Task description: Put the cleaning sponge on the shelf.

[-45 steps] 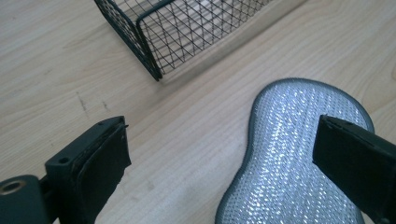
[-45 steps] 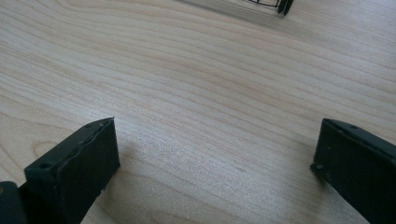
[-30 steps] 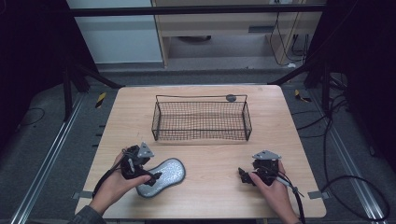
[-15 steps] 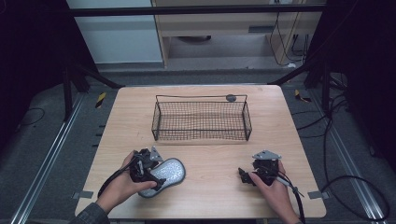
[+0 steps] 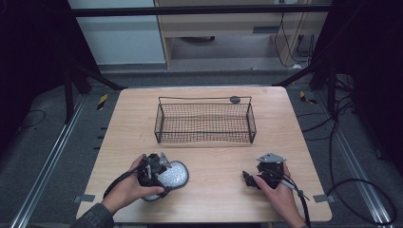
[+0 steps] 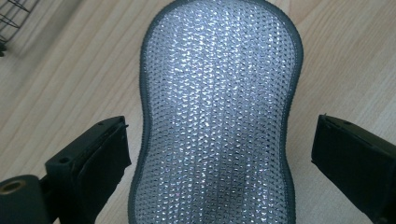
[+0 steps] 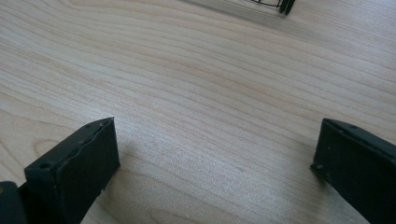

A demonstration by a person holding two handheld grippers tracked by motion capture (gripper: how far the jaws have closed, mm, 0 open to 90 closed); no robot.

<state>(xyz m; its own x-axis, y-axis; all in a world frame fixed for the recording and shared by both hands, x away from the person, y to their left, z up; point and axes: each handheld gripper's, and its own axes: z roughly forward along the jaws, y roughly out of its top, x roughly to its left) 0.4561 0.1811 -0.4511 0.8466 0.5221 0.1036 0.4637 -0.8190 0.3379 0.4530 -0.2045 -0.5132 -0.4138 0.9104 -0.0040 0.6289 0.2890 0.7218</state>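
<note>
A: Hidden under the left gripper and its hand in the high view: the near-left end of the silver mesh scouring pad. Cut off in the left gripper view too, top and bottom ends of the pad past the frame.

B: Jaws there?

A: Spread wide, one on each side of the pad's narrow waist, neither touching; bare wood on both flanks. Squeezing nothing.

B: And the right gripper?

A: Low over the wooden table at the near right, well apart from the pad. Jaws spread wide in the right gripper view, plain wood grain between them. Hard to make out from above, small and dark against the hand.

B: Room around?

A: Open tabletop between the two grippers. Pad near the table's front edge, left of centre, well clear of the wire basket at the table's middle. Only a basket corner caught at the upper left of the left gripper view, another corner at the top of the right gripper view.

B: Lie of the pad?

A: Flat, shiny face up, peanut-shaped with a dark rim. Long axis slanting from near-left to far-right across the table, running straight away between the left jaws.
</note>
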